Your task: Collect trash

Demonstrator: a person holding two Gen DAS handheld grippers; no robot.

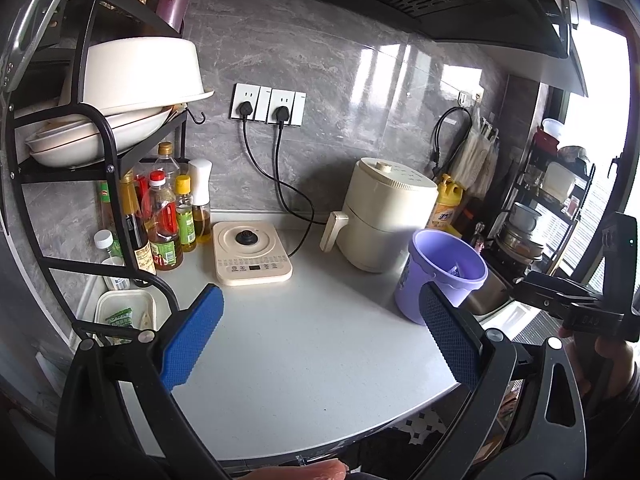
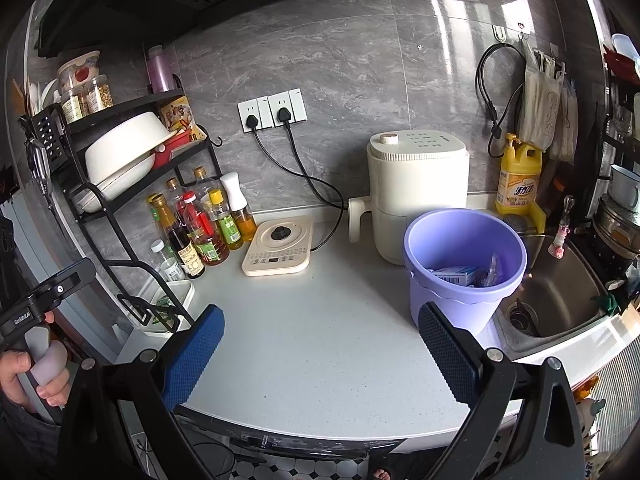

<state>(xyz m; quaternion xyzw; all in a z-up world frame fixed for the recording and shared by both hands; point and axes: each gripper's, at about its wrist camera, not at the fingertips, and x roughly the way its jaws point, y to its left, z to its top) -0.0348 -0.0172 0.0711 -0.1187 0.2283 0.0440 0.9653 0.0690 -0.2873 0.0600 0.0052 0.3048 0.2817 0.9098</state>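
The left claw [image 1: 320,336] is wide apart and holds nothing. The right claw [image 2: 320,344] is wide apart too, and it is just as empty. Both hang over the near edge of the white counter [image 2: 320,332].

The purple bucket [image 2: 464,264] stands ahead of the right claw and a bit to its right, close to the right finger. Inside it lie some wrappers and a small blue and white box [image 2: 456,274]. That is trash already in the bucket. The counter between the fingers of each claw looks bare.

Ahead and to the left of the left claw, low down under the black rack [image 1: 100,152], sits a white tray [image 1: 126,312] with a green packet [image 1: 119,318] in it. I think that may be trash, but I cannot be sure.

What could go wrong? The bucket is close to the sink [image 2: 560,296], which lies to the right of the right claw. A bump from the right finger could tip the bucket or push it toward the sink, and the trash could spill out.

If the left claw goes for the packet, it has to reach under the rack. The bottles [image 1: 164,220] stand right beside that spot. A wide claw could knock one over, and oil could run out. The packet also looks thin and flat, so the claw may slip off it.
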